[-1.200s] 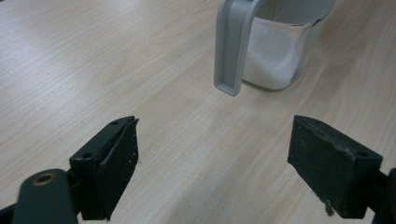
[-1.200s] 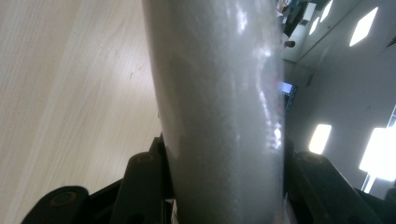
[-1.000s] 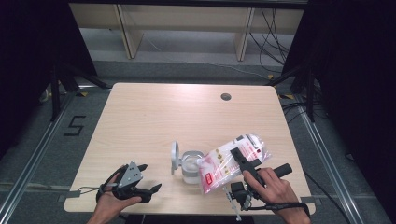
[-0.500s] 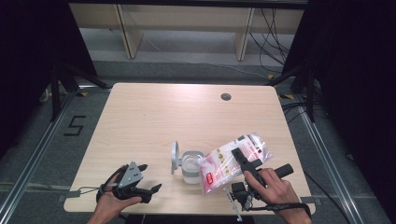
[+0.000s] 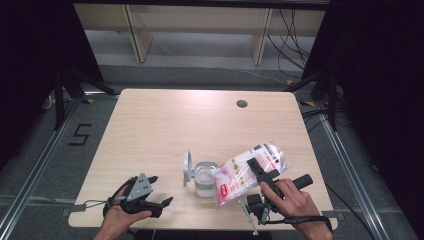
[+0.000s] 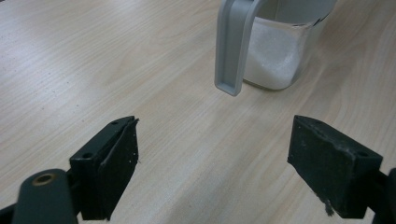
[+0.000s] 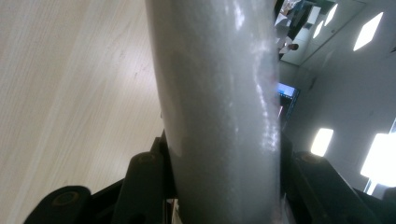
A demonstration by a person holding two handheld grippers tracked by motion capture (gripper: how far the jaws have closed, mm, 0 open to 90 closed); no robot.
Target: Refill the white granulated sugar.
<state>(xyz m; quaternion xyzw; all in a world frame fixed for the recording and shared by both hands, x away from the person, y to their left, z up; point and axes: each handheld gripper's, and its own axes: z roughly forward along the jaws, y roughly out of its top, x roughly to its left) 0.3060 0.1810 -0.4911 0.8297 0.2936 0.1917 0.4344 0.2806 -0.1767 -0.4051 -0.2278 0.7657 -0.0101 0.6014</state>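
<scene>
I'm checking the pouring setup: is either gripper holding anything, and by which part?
The right gripper clamps the tilted bag of white powder across its upper half, mouth end over the jar. The left gripper is open, holding nothing.

You get even overhead light on the desk (image 5: 165, 130) in the high view: it reads bright and pale, while both sides and the far corners fall into near black. Shadows under the things near you are short and soft. The bag (image 5: 248, 170) shows small white glints on its film. That view is slightly soft but free of motion blur. In the left gripper view the wood grain is sharp and evenly lit; the jar (image 6: 275, 51) at the far edge looks a little washed out. In the right gripper view the bag sits too close, blurred and streaked with glare, and the ceiling lights (image 7: 371, 30) at right are blown out.
</scene>
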